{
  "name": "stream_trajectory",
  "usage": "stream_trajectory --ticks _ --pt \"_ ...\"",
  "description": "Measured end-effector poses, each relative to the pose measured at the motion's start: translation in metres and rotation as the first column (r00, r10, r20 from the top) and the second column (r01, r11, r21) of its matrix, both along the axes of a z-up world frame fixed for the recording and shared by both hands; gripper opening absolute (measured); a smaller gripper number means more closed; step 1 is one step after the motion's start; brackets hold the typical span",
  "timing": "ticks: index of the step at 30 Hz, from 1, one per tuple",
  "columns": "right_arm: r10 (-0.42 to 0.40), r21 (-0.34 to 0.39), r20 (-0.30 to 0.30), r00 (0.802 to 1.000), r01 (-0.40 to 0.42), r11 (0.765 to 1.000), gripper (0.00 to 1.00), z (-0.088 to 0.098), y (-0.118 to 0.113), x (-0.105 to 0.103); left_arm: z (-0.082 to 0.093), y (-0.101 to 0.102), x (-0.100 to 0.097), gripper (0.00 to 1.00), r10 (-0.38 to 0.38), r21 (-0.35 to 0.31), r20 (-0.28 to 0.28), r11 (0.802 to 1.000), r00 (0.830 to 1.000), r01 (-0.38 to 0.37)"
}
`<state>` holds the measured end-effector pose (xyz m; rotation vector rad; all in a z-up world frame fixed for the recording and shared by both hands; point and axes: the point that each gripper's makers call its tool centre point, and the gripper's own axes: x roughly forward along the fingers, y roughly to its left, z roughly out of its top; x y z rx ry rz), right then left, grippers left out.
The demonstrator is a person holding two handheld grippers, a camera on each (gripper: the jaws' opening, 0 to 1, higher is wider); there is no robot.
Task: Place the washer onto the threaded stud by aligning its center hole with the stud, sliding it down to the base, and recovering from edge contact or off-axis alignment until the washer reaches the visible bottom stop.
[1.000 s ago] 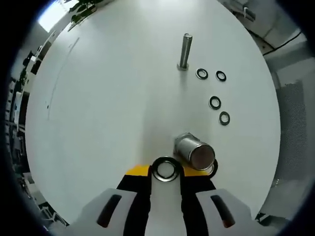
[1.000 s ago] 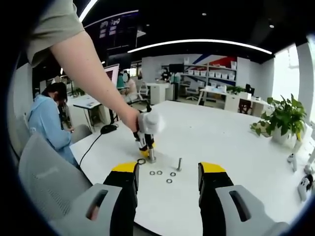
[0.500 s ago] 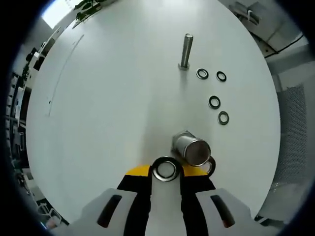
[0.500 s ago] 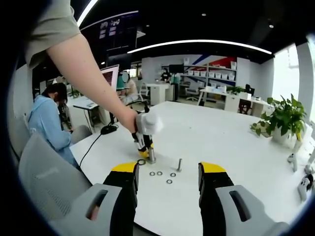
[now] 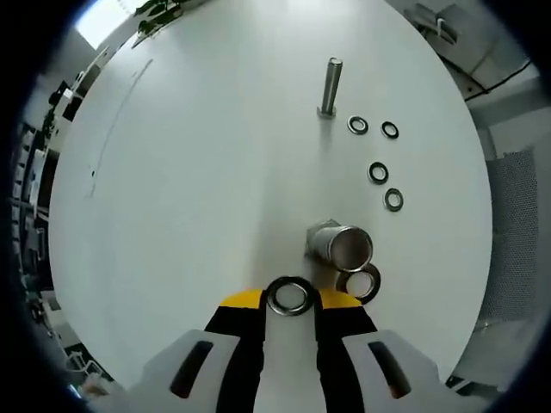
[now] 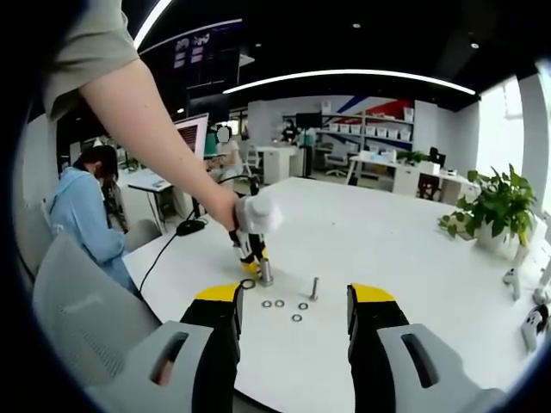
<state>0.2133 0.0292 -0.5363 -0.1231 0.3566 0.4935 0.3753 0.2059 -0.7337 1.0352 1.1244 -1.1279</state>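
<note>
A steel washer [image 5: 270, 296] lies flat between the yellow-tipped jaws of my left gripper [image 5: 290, 303], which is shut on it low over the white table. The threaded stud [image 5: 330, 86] stands upright far ahead, bare along its length. In the right gripper view the left gripper [image 6: 253, 251] hangs from a person's hand, left of the small stud [image 6: 313, 288]. My right gripper [image 6: 294, 320] stands open, well back from the stud, nothing between its jaws.
Several loose washers [image 5: 378, 172] lie right of the stud. A short metal cylinder [image 5: 342, 244] stands just ahead of the left jaws with a dark ring [image 5: 360, 281] beside it. A potted plant [image 6: 495, 211] and a seated person [image 6: 82, 215] flank the table [image 6: 387, 249].
The left gripper has shifted a little with the washer, so the cylinder shows more from above and the ring beside it is uncovered. The right gripper has stayed put.
</note>
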Motion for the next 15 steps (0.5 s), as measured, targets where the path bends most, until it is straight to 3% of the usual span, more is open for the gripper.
stream_trajectory --ticks 15 --pt "-0.005 0.004 0.0 1.0 0.005 1.0 0.51 0.0001 -0.0008 0.0005 -0.0012 -0.0009 -0.0064 0.2 0.052 -0.023 -0.034 0.998 0.998 -0.052"
